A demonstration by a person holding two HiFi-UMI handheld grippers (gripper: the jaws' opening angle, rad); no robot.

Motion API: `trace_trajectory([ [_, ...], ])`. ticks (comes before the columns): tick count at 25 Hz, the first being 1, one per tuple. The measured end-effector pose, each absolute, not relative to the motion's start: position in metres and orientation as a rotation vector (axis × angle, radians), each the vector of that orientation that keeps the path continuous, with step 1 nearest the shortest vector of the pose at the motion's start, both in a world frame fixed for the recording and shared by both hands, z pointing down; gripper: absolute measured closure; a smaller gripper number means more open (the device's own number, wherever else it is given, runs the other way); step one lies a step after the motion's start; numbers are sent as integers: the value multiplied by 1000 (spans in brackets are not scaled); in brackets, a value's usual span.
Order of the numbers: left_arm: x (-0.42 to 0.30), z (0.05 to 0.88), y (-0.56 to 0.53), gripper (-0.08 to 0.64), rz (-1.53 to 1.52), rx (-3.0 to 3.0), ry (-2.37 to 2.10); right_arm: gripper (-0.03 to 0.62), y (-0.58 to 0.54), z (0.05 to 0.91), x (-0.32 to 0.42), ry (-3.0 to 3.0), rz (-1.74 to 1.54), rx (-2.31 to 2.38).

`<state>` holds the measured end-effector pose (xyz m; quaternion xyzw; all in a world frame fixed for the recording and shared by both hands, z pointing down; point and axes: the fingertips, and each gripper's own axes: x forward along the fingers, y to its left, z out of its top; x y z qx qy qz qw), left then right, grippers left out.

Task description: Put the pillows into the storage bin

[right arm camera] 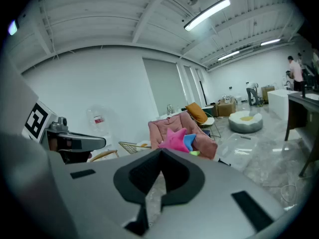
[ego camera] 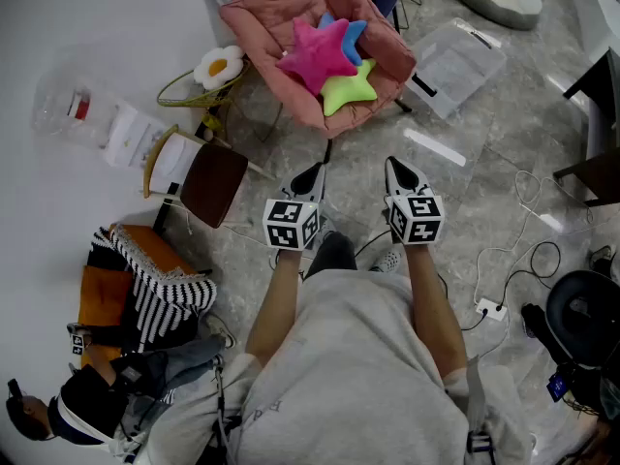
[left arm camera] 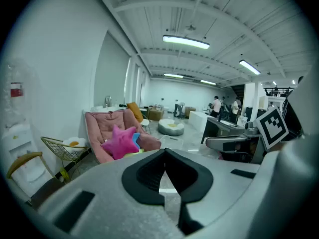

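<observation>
plush star-shaped pillows (ego camera: 322, 54) heap on a padded pink chair (ego camera: 263, 23).

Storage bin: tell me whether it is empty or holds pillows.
Empty. The clear storage bin beside the pink chair holds nothing; the pink, blue and green star pillows all lie on the chair.

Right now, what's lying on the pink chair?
Three star pillows lie on the pink chair: pink star pillow on top, partly covering the blue star pillow and green star pillow. Anything beneath them is hidden.
</observation>
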<state>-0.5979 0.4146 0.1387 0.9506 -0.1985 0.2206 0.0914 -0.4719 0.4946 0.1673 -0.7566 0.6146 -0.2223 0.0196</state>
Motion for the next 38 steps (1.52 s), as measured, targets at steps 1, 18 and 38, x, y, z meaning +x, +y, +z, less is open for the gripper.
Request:
trace_trajectory([
  [1, -597, 139, 417, 551, 648, 2822, -587, 597, 497, 168, -471, 1908, -689, -2347],
  [18, -579, 141, 430, 548, 568, 2828, -556, 594, 527, 171, -464, 1947, -687, -2275],
  [38, -571, 164, 376, 262, 551, 2731, -603, 210, 513, 201, -434, 1877, -768, -2222],
])
